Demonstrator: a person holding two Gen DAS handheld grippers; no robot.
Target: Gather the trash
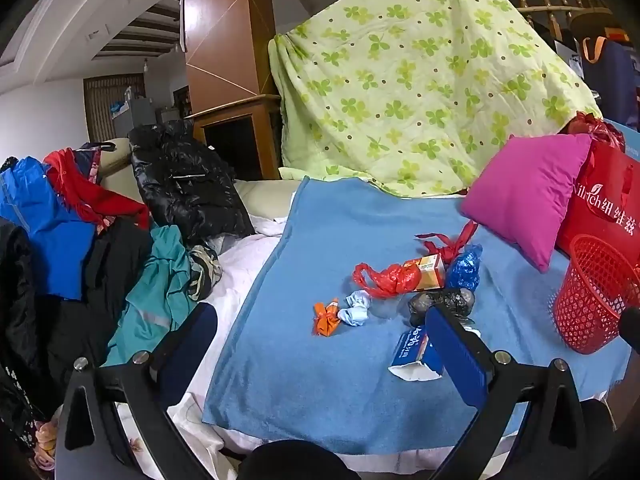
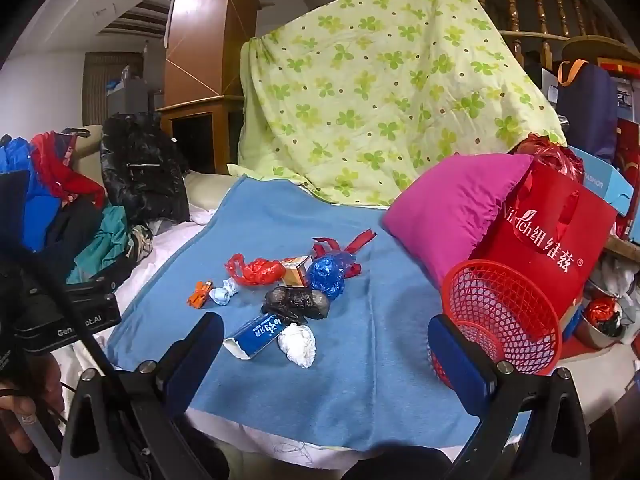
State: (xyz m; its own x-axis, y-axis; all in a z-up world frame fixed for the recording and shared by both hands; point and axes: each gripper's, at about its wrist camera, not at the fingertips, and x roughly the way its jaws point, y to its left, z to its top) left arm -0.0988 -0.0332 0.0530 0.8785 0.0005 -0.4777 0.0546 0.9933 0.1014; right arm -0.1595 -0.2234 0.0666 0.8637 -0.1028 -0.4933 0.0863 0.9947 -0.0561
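Note:
Trash lies on a blue blanket (image 1: 320, 380): a red plastic bag (image 1: 390, 280), an orange carton (image 1: 430, 274), a blue foil bag (image 1: 464, 268), a black bag (image 1: 440, 302), an orange wrapper (image 1: 326, 316), a pale blue wad (image 1: 356, 310) and a blue-white milk carton (image 1: 416, 354). A white crumpled tissue (image 2: 298, 344) shows in the right wrist view. A red mesh basket (image 2: 500, 316) stands at the right, also in the left wrist view (image 1: 592, 292). My left gripper (image 1: 320, 334) is open and empty above the blanket. My right gripper (image 2: 326, 338) is open and empty; its right finger (image 2: 460, 356) is by the basket.
A magenta pillow (image 2: 452, 208) and red shopping bag (image 2: 560, 240) sit behind the basket. A green-flowered quilt (image 2: 380, 92) hangs at the back. A pile of clothes (image 1: 80, 248) and a black jacket (image 1: 184, 184) lie at the left.

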